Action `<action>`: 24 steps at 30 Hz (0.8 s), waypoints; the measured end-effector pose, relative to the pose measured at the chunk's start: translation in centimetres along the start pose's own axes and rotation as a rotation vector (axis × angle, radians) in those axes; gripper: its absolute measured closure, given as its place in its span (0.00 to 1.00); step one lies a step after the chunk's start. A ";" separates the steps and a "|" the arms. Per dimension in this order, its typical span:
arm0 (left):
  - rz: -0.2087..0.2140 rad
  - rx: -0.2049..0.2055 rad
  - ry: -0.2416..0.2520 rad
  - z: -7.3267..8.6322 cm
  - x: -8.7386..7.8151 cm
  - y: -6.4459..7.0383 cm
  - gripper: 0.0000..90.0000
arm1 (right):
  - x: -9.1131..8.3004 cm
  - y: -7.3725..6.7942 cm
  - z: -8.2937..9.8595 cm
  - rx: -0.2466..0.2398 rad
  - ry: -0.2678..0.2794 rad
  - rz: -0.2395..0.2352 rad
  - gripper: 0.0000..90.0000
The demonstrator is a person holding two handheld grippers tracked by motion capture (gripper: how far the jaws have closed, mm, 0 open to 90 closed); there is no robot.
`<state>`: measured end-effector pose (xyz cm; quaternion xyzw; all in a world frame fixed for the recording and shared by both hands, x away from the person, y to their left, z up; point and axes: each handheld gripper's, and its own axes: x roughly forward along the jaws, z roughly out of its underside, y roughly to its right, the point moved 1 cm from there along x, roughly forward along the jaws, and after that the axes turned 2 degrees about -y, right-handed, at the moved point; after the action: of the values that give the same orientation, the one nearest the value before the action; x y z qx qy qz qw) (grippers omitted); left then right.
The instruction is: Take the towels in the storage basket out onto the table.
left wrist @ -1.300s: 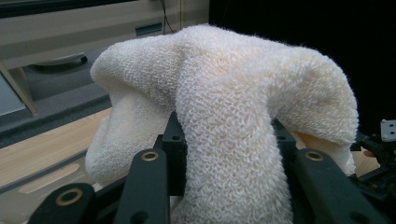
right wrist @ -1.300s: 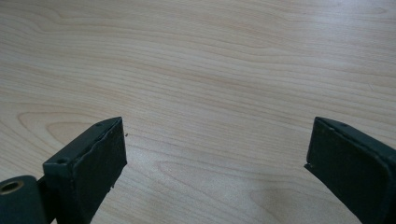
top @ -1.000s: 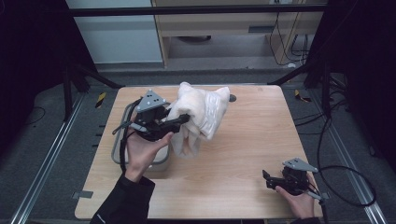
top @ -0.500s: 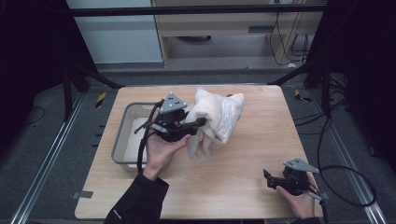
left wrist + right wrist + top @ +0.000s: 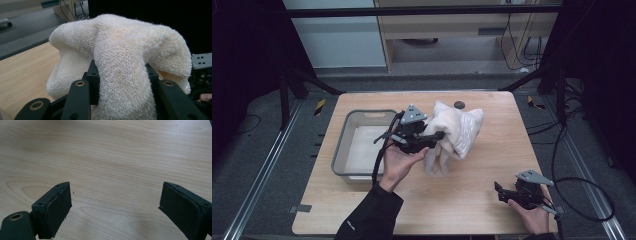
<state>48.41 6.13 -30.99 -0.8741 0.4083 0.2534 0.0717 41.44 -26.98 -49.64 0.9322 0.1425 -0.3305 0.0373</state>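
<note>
A cream terry towel point(image 5: 455, 131) hangs bunched above the middle of the wooden table point(image 5: 472, 200), and my left gripper point(image 5: 438, 135) is shut on it. In the left gripper view the towel point(image 5: 125, 57) drapes thickly between and over both black jaws. Its lower folds reach down toward the tabletop. My right gripper point(image 5: 498, 190) rests low at the table's front right, held in a hand. Its jaws stand wide apart in the right gripper view, with bare wood point(image 5: 112, 165) between them.
A grey plastic tub point(image 5: 343, 150) sits at the table's left, just left of my left hand. A small dark round object point(image 5: 459, 104) lies near the far edge. Cables point(image 5: 582, 185) trail off the right side.
My left gripper has carried the towel rightward, from over the tub's right rim to the middle of the table. The right gripper has stayed put.
</note>
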 end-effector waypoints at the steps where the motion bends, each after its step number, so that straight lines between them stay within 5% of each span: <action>1: 0.003 0.002 -0.003 0.0 0.3 0.1 0.68 | 0.0 0.0 0.0 0.000 0.000 0.000 0.11; 24: 0.011 -0.022 -0.070 2.9 5.1 -0.7 0.67 | -0.1 0.1 0.1 -0.003 0.010 0.005 0.12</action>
<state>50.51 4.13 -36.11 -0.8632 0.4075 0.2885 0.0750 41.35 -27.16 -49.66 0.9342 0.1409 -0.3255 0.0386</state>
